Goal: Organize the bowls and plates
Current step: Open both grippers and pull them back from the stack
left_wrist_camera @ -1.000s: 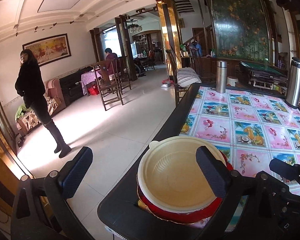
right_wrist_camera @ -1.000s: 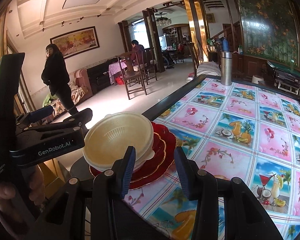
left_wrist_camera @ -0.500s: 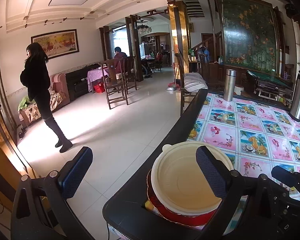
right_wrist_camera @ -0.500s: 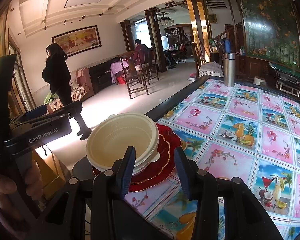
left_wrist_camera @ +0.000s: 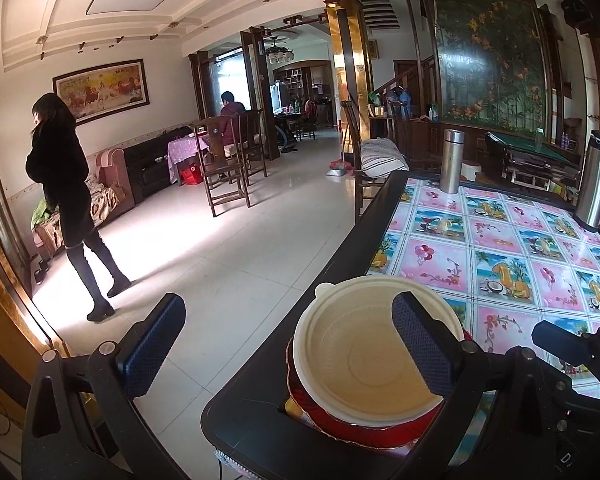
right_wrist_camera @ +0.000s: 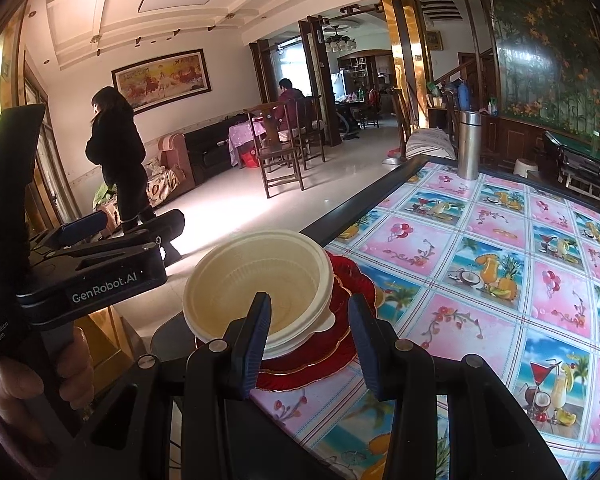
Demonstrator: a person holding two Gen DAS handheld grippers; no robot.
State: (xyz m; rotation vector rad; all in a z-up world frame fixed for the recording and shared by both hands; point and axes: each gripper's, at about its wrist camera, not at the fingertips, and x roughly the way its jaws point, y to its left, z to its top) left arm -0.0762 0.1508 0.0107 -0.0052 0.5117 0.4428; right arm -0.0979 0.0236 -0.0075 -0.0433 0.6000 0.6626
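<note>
A cream plastic bowl (left_wrist_camera: 364, 364) sits on a stack of red gold-rimmed plates (left_wrist_camera: 364, 432) at the near left corner of the table (left_wrist_camera: 252, 428). My left gripper (left_wrist_camera: 288, 344) is open wide and empty; its right finger is over the bowl, its left finger hangs past the table edge. In the right wrist view the bowl (right_wrist_camera: 256, 284) and plates (right_wrist_camera: 348, 280) lie just ahead. My right gripper (right_wrist_camera: 308, 328) is open; the bowl's near rim lies between its fingers. The left gripper's body (right_wrist_camera: 100, 276) shows at the left.
The table has a flowered pink and blue cloth (right_wrist_camera: 500, 264). Two steel flasks (left_wrist_camera: 450, 166) (left_wrist_camera: 596, 180) stand at its far side. A person in black (left_wrist_camera: 66, 204) stands on the tiled floor to the left. Wooden chairs (left_wrist_camera: 224, 172) stand further back.
Both grippers have drawn back a little from the bowl and plates. The stack stays in place. The person on the floor has turned and stepped left.
</note>
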